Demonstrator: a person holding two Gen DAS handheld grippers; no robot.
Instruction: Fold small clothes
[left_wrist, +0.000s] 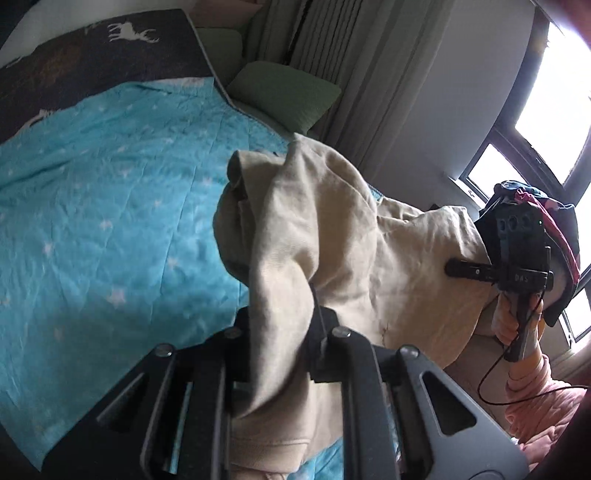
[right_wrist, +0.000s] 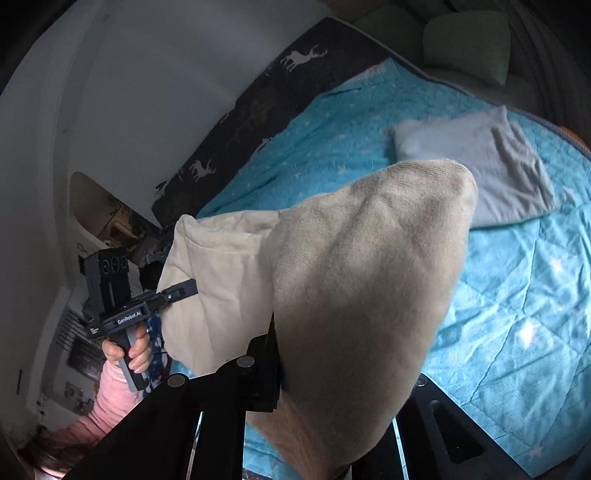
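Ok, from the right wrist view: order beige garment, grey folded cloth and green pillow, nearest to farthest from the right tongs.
1. Beige garment, clamped in the right tongs.
2. Grey folded cloth, on the blue quilt beyond.
3. Green pillow, at the far bed edge.

- plain beige cotton garment (left_wrist: 325, 229), centre frame
- turquoise quilted blanket (left_wrist: 110, 206) with little white stars
- dark blanket (right_wrist: 258, 107), white deer print, upper left
- pale grey folded cloth (right_wrist: 480, 162)
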